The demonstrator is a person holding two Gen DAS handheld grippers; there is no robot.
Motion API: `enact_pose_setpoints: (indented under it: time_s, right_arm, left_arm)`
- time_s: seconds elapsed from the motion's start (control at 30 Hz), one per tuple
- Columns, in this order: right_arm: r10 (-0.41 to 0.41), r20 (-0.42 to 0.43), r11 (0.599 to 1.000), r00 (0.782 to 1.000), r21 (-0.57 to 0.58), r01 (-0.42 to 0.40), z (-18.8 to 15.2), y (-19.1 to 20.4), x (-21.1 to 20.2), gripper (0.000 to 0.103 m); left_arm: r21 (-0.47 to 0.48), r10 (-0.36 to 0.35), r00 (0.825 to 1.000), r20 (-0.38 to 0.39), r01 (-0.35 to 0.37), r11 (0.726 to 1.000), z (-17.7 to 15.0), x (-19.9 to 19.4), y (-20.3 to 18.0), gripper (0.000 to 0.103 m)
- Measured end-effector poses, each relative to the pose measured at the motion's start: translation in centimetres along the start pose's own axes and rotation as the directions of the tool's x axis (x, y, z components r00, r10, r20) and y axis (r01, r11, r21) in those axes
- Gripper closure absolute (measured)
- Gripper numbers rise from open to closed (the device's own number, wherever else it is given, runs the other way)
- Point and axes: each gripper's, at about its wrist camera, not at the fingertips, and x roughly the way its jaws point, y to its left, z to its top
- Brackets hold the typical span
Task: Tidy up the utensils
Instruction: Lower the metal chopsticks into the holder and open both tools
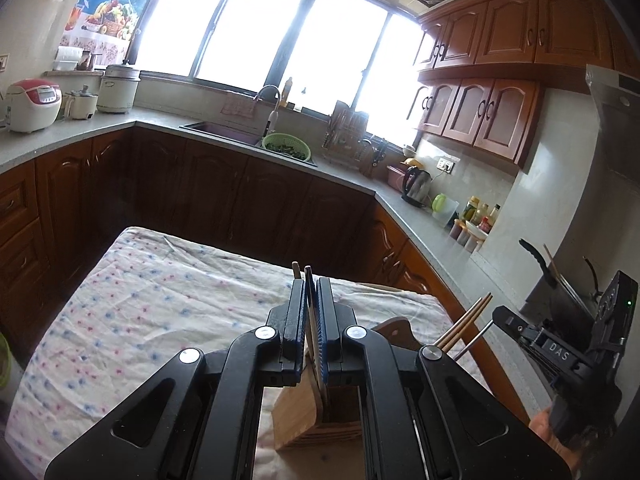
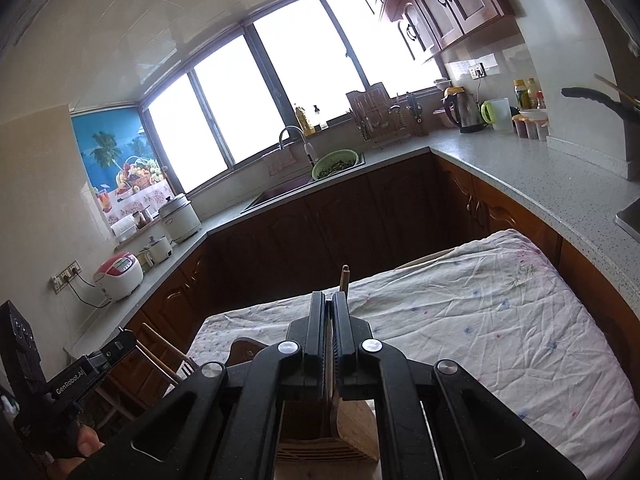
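Left wrist view: the left tongs (image 1: 311,284) pinch a pair of chopsticks (image 1: 309,312) above the wooden utensil holder (image 1: 308,412), which stands on the cloth-covered desk (image 1: 132,304).

Right wrist view: the right tongs (image 2: 329,300) clamp a chopstick (image 2: 345,278) over the same holder (image 2: 352,428); its contents are hidden.

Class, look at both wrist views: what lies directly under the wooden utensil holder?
The wooden utensil holder stands on a flowered cloth covering a table. The cloth hides the tabletop, and the gripper frames cover much of the holder's base.
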Motion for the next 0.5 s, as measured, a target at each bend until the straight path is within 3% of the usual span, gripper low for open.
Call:
enact_pose_setpoints:
  time_s: [0.17, 0.23, 0.5]
  right_arm:
    - [-0.011, -0.011, 1.0, 1.0, 0.002, 0.011, -0.3, -0.3, 0.3, 0.099]
    - [-0.015, -0.017, 1.0, 1.0, 0.003, 0.015, -0.3, -0.4, 0.4, 0.099]
    - [-0.015, -0.015, 1.0, 1.0, -0.001, 0.015, -0.4, -0.4, 0.3, 0.099]
  left_arm:
    - [0.035, -0.028, 1.0, -0.006, 0.028, 0.999, -0.1, -0.6, -0.4, 0.099]
    - [0.047, -0.008, 1.0, -0.01, 0.009, 0.999, -0.1, -0.5, -0.2, 0.098]
    - [0.048, -0.02, 0.995, -0.093, 0.025, 0.999, -1.1, 1.0, -0.3, 0.098]
